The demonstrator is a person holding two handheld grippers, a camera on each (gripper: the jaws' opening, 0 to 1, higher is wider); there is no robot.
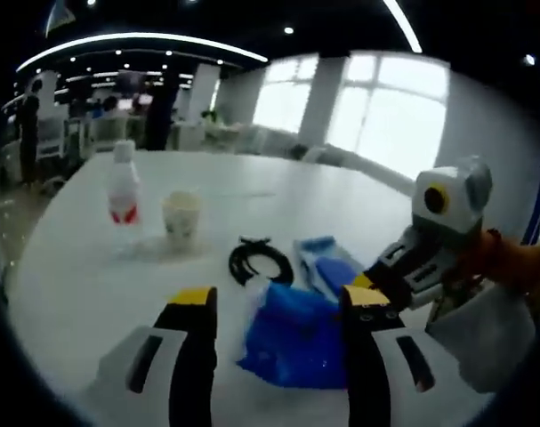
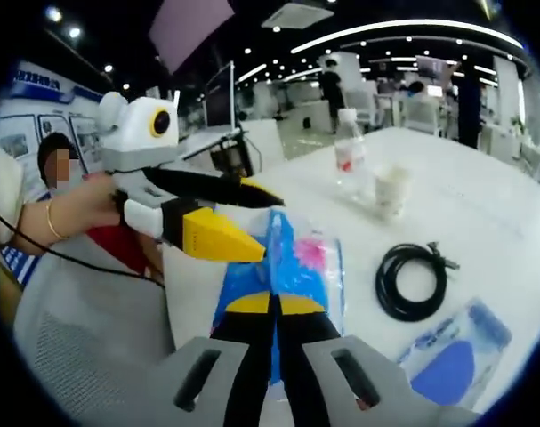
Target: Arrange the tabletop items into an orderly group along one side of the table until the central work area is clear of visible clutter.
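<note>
A blue plastic bag (image 1: 292, 342) lies on the white table (image 1: 83, 267), between the wide-apart jaws of my open left gripper (image 1: 281, 302). My right gripper (image 1: 366, 283) reaches in from the right and touches the bag's right edge. In the right gripper view the right gripper (image 2: 274, 307) is shut on the bag (image 2: 292, 267), which shows blue with a pink patch. The left gripper (image 2: 268, 227) hovers open just above that bag. Further out are a black cable coil (image 1: 259, 262) (image 2: 412, 280), a clear packet with blue contents (image 1: 327, 267) (image 2: 456, 356), a paper cup (image 1: 181, 216) (image 2: 392, 189) and a water bottle (image 1: 123, 191) (image 2: 348, 165).
A grey mesh chair (image 2: 74, 338) stands at the table's near edge, with a person's hand (image 2: 74, 218) holding the left gripper above it. More desks, chairs and standing people fill the office behind. Bright windows (image 1: 376, 107) line the far wall.
</note>
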